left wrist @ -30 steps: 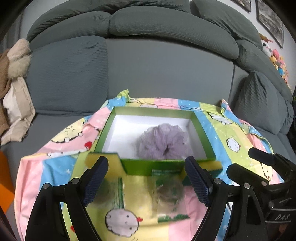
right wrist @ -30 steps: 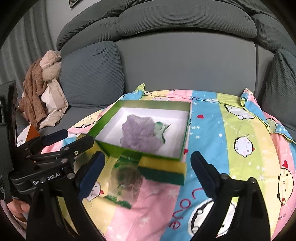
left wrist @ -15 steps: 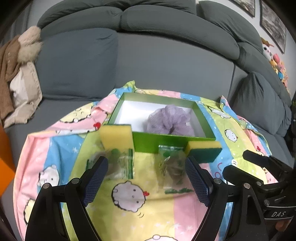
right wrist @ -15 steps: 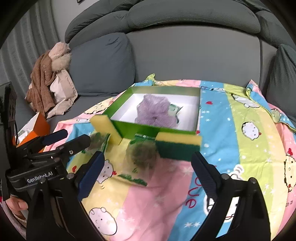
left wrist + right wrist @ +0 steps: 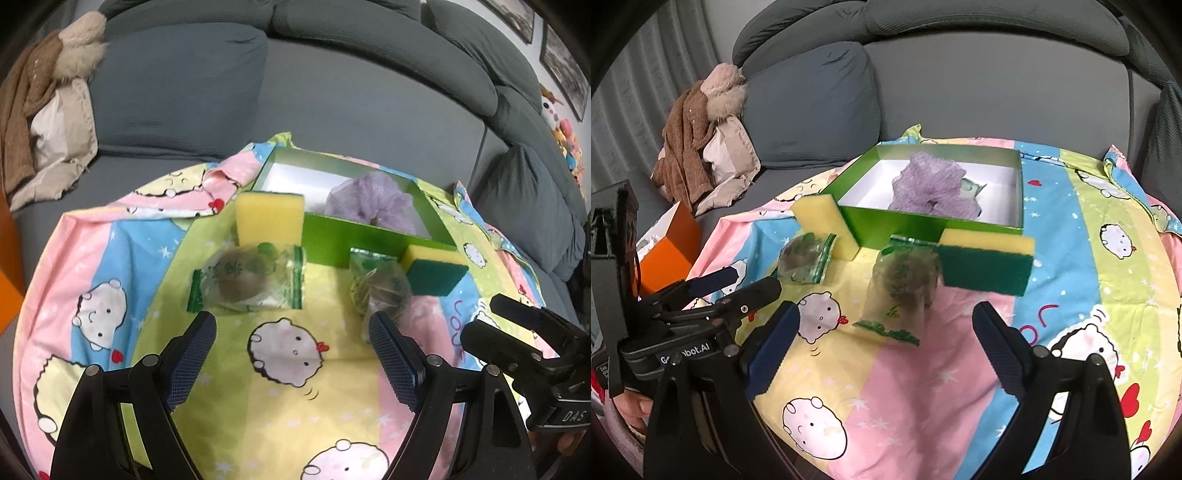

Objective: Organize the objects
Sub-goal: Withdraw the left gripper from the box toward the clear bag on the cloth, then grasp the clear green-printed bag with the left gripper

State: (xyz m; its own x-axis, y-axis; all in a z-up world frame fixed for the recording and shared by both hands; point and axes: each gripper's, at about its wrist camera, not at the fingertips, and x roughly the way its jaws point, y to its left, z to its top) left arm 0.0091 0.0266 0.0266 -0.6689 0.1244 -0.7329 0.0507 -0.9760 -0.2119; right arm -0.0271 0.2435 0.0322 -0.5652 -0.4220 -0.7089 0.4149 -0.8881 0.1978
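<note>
Beside green box: 2 sponges, 2 bagged scrubbers; both grippers spread, empty

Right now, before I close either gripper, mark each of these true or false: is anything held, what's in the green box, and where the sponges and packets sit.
1. Both grippers are open and hold nothing. True: the left gripper and right gripper hang over the cloth.
2. The green box is empty. False: a purple mesh puff lies inside.
3. Two sponges sit outside the box. True: one sponge at its corner, the other sponge in front.
4. Both clear packets are inside the box. False: the left packet and right packet lie on the cloth.
</note>
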